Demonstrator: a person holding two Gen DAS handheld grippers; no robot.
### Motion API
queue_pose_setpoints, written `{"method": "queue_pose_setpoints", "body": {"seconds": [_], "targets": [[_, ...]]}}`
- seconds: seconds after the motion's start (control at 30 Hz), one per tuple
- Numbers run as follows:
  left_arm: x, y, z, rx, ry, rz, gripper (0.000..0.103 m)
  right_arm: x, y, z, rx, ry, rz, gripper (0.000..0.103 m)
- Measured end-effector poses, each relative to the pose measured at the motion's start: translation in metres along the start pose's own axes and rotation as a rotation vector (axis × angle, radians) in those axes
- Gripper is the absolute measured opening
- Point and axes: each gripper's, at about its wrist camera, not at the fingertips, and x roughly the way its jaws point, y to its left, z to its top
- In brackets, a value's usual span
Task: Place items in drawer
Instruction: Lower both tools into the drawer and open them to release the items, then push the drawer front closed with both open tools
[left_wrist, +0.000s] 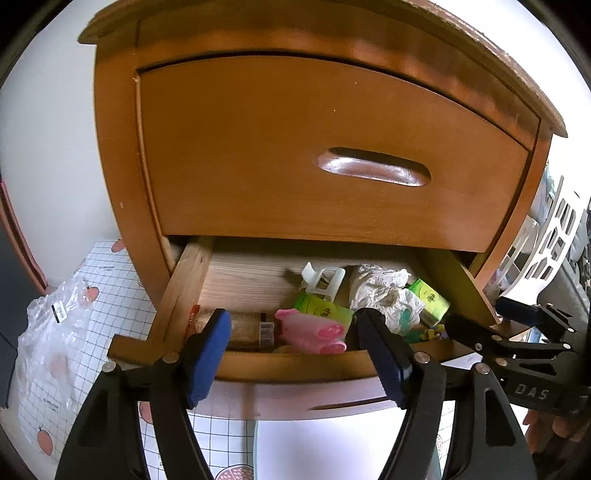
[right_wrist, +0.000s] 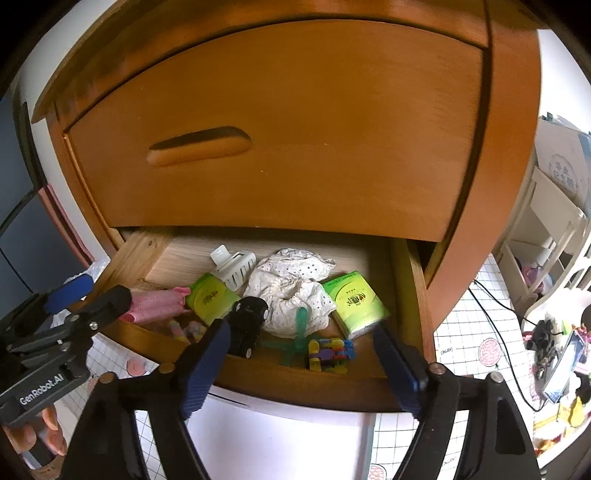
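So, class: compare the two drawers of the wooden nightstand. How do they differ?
The upper drawer is shut; the lower drawer is pulled out. The upper drawer hides its contents; the lower drawer shows tissue packs, cloth and toys. Both have curved fronts of the same orange-brown wood.

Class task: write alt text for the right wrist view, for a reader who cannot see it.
An open right gripper faces a pulled-out lower drawer of a wooden nightstand, holding two green tissue packs, a white cloth, a black toy car and a colourful toy. The left gripper is at its left edge.
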Motion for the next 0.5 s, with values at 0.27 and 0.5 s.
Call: {"method": "queue_pose_setpoints", "body": {"seconds": [0.27,0.5], "targets": [[-0.014,0.002,-0.011,-0.02,-0.047,0.029,0.093,-0.015,-0.005,-0.01,0.008,-0.047,-0.012,0.103],[-0.023,0.013,-0.024,-0.079,-0.089,0.08,0.103,-0.028,-0.008,-0.022,0.014,-0.077,-0.012,0.103]]}}
